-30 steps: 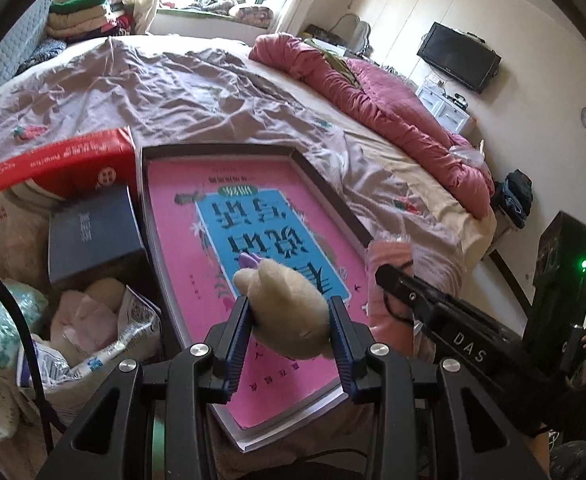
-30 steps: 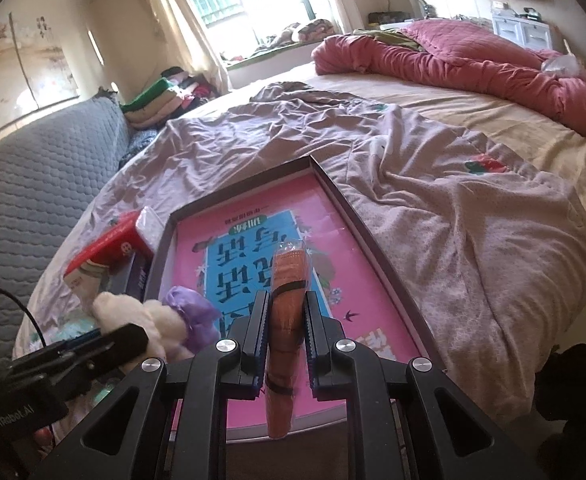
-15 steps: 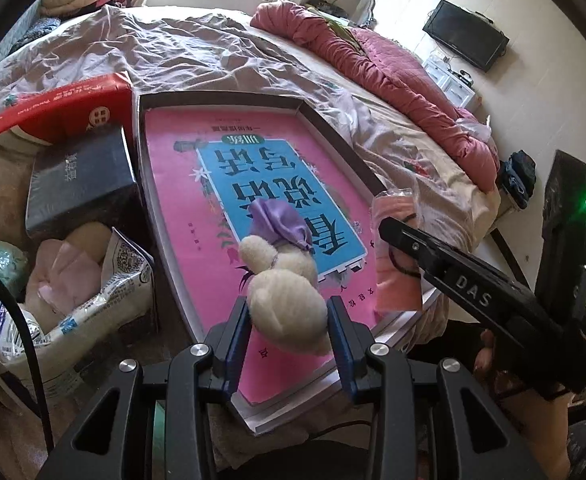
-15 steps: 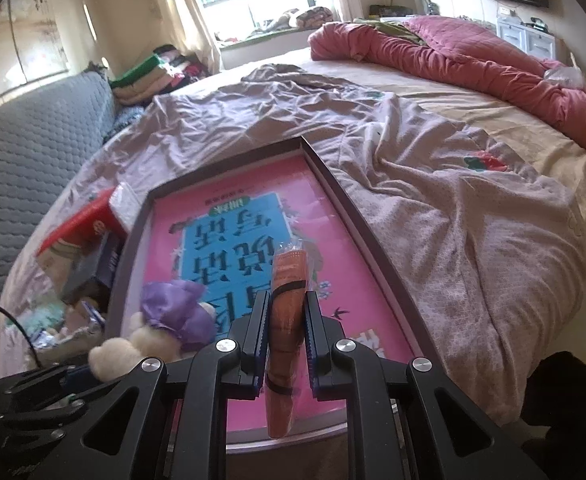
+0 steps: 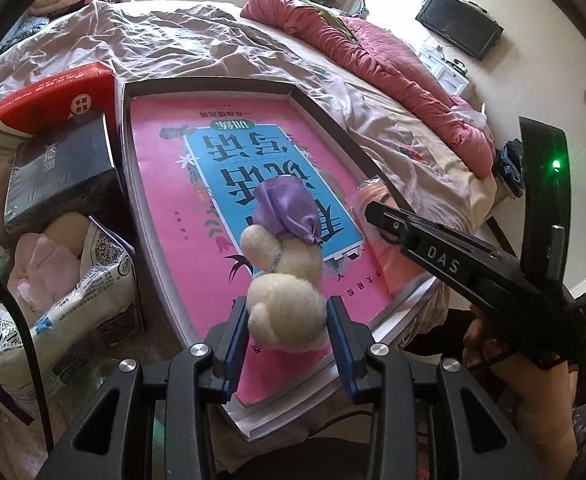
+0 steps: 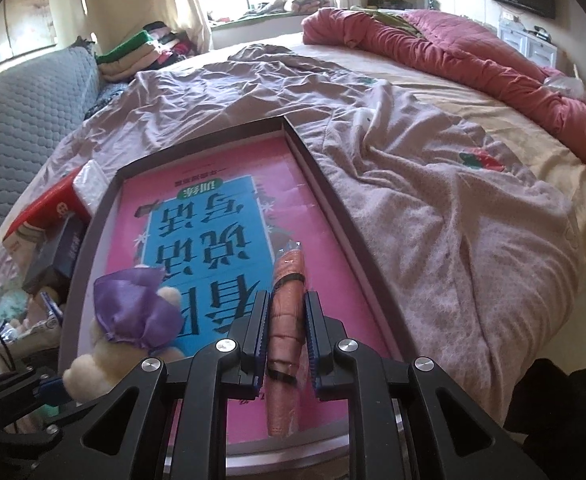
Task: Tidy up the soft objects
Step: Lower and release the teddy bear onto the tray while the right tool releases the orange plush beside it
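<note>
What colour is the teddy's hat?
Purple, a shiny purple cloth on the cream teddy's hat; clearest in the left wrist view.

A home bedroom — a wide bed (image 6: 433, 184) with a rumpled pink quilt (image 6: 453, 48), a wall-mounted television (image 5: 459, 30), folded clothes (image 6: 141, 56).

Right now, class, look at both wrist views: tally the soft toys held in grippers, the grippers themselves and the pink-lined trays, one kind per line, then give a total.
Soft toys held: 2 (cream plush toy, orange carrot toy)
Grippers: 2 (left gripper, right gripper)
Pink-lined trays: 1 (tray)
Total: 5
</note>
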A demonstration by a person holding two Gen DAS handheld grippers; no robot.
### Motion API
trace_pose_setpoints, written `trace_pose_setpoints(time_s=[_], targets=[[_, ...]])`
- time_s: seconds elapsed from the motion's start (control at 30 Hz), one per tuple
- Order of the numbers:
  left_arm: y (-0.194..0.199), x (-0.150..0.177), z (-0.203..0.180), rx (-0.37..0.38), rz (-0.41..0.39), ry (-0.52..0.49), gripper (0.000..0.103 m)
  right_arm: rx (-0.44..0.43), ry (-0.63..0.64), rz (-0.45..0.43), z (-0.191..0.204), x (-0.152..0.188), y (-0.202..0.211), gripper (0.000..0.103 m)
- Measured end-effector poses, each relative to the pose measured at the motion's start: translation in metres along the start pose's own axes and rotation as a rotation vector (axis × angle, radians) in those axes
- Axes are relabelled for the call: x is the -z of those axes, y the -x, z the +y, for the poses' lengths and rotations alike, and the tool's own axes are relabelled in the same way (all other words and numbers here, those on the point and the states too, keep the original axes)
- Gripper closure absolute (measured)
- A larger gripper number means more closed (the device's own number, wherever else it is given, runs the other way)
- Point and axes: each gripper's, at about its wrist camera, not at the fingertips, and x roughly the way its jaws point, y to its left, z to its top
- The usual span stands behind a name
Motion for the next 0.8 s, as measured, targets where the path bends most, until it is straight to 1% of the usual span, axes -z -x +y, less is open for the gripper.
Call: trace_pose_setpoints(time_s=[0.17,0.27,0.37,0.47,0.63,0.8], targets=[[0.0,0.0,0.001,0.001,-0.004,0.0,0.064,0.025,0.02,-0.004,-0.002,-0.004,-0.005,0.084],[-0.001,0.0,-0.001,-0.007,-0.004,-0.007,0.064,0.027,0.01,-0.006,-0.005,-0.003,-0.005,0.077],[0.0,0.0,-0.003,-0.019,-0.003,-0.015,0.063,0.032,0.012,-0.007,-0.006,-0.002,-0.005,0.074],[0.001,0.0,-0.002,-0.026,-0.003,-0.017,0.058,0.034,0.016,-0.011,-0.005,-0.003,-0.005,0.074],[0.002,-0.001,-0.001,0.002,-0.003,-0.006,0.053,0.024,0.024,-0.017,-0.001,-0.003,-0.002,0.072],[0.005,-0.001,-0.005,-0.011,-0.007,-0.027,0.048,0.012,0.034,-0.014,0.004,-0.003,0.0,0.07]])
